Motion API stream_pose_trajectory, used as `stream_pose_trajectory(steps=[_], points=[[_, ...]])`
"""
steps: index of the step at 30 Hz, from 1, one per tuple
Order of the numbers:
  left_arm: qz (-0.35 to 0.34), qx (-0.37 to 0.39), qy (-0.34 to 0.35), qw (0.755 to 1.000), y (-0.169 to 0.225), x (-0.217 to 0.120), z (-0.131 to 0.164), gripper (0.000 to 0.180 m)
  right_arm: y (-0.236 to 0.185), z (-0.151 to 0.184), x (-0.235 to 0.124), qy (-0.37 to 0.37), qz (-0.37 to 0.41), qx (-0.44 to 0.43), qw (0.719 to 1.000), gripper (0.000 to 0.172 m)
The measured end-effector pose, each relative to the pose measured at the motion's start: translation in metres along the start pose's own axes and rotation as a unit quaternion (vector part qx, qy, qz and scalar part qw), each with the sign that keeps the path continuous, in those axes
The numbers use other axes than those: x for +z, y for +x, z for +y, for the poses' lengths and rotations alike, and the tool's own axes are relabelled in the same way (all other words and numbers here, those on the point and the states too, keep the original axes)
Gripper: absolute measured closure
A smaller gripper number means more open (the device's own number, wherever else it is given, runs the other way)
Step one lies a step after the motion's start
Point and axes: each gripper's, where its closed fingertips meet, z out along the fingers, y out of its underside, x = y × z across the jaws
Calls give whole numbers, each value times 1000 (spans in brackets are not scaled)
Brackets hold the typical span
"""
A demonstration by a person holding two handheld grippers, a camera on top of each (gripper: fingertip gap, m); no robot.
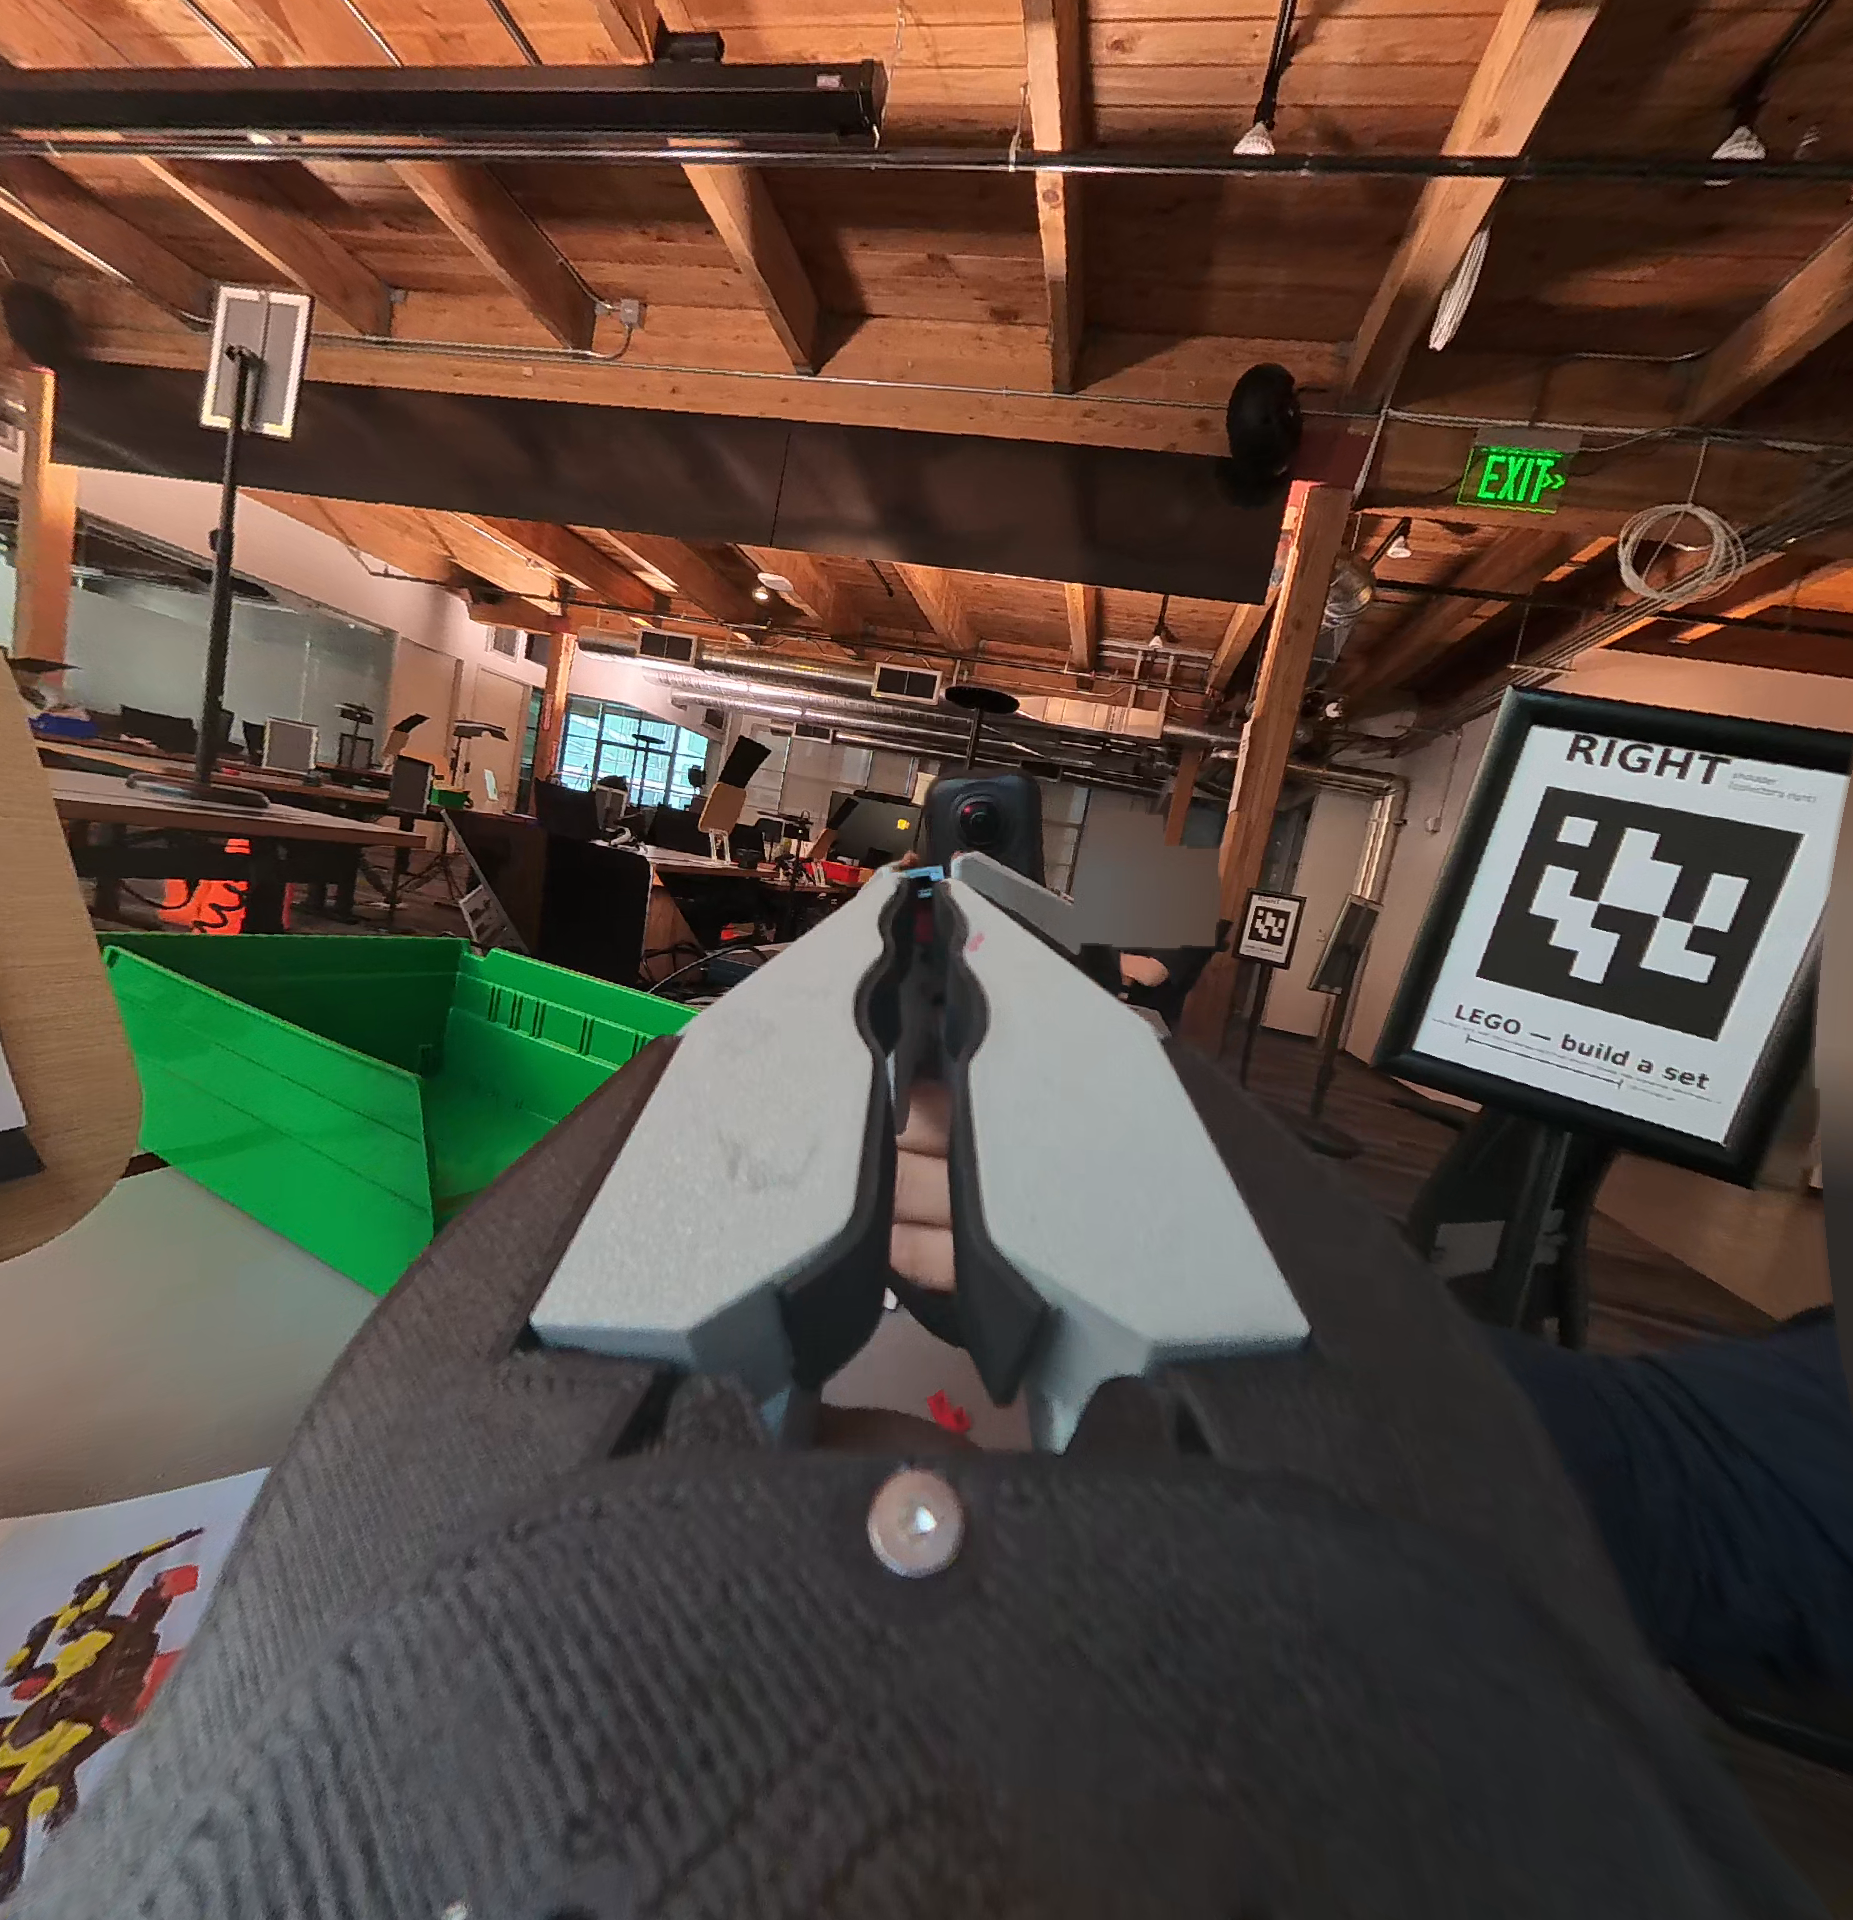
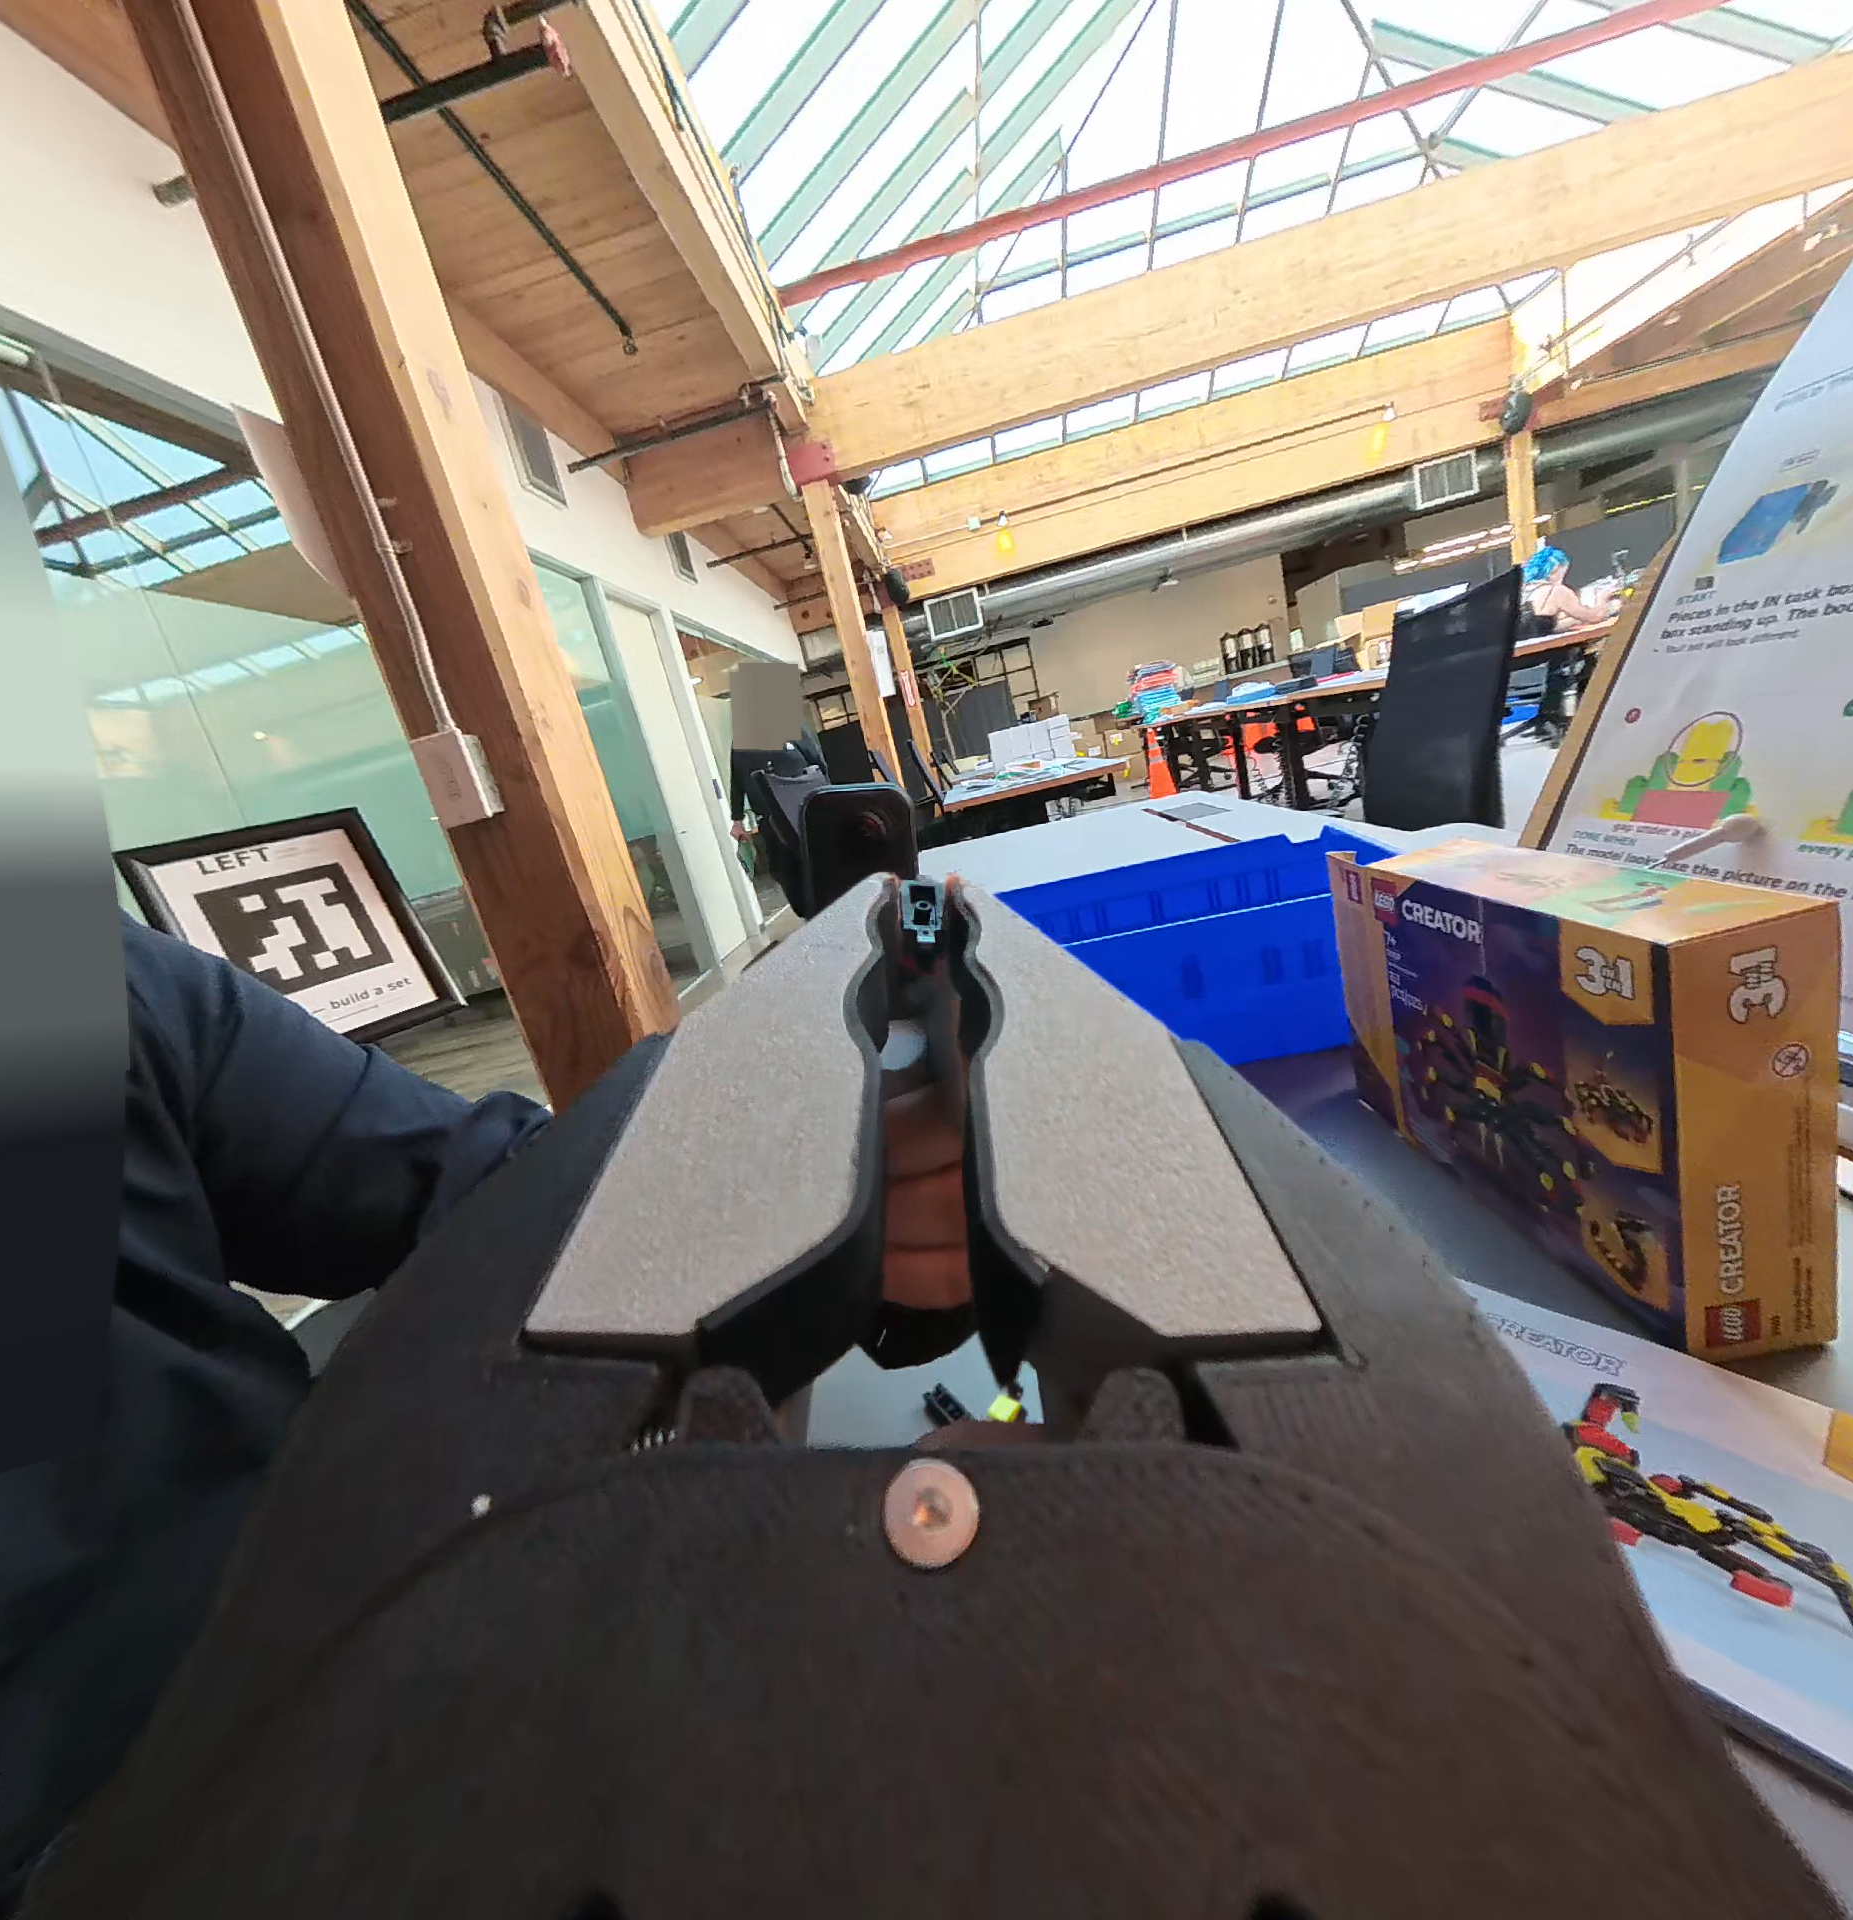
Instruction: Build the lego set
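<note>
My two grippers meet tip to tip above the table. In the left wrist view my left gripper [image 1: 923,883] is shut, with a small red and black piece topped in light blue [image 1: 922,878] pinched at its tips. The right gripper's grey finger [image 1: 1015,902] and its camera [image 1: 979,821] sit just beyond. In the right wrist view my right gripper [image 2: 923,914] is shut on a small dark grey piece with a hole [image 2: 920,923]. The left gripper's camera [image 2: 860,842] shows right behind it. A hand shows through the gap between the fingers in both views.
A green bin [image 1: 309,1049] stands to the left and a blue bin [image 2: 1192,956] to the right. A yellow toy-brick box [image 2: 1587,1091], an open booklet [image 2: 1711,1507] and an instruction board [image 2: 1732,675] are at the right. Small loose pieces [image 2: 943,1403] lie on the table below. Left and right tips are no more than a few centimetres apart.
</note>
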Motion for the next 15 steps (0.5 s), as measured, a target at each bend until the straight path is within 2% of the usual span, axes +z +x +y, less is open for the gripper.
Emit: stream_pose_trajectory(steps=[15], points=[[-17, 6, -20, 1000, -5, 1, 6, 180, 7, 6, -4, -23, 7, 3, 1000, 165]])
